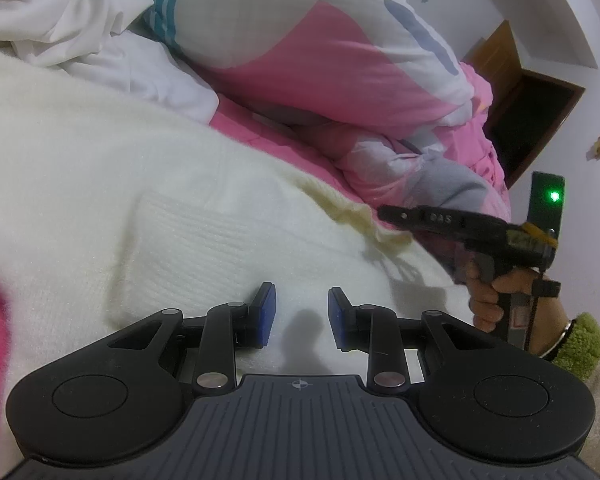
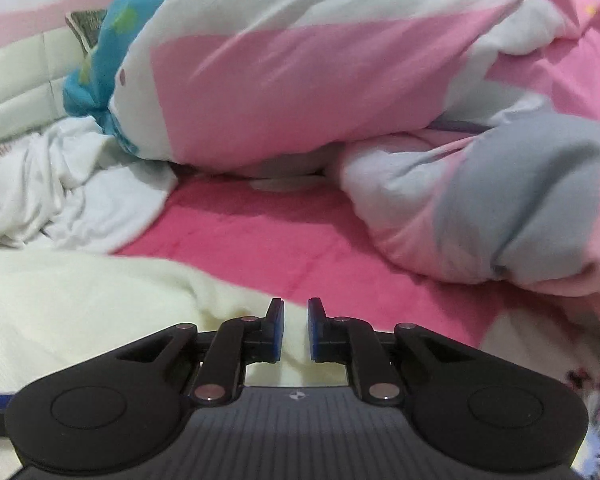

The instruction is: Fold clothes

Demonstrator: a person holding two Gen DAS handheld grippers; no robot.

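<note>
Cream-white fuzzy knitted sweater (image 1: 148, 184) lies spread over the hot-pink quilted bed sheet (image 2: 284, 240), filling the space under and ahead of the left gripper (image 1: 302, 316). Its ribbed panel sits just beyond the left fingers (image 1: 266, 314), whose blue pads stand apart with bare knit showing between them; nothing is held. A yellowish, rumpled edge of the sweater runs off to the right of those fingers, and the tip of the right gripper (image 1: 396, 213) hovers close by that edge, carried by the person's right hand (image 1: 488, 300) in a green fleecy cuff (image 1: 578, 340). From the right wrist view, the right gripper's fingers (image 2: 278, 330) are parted by a narrow gap, clamping nothing, with the sweater's pale edge beneath and to their left and the pink sheet straight ahead. Farther beyond the fingers, a puffy pink, white and grey duvet (image 2: 340, 60) is heaped up, and a crumpled white garment (image 2: 60, 184) lies ahead to the left beside it.
</note>
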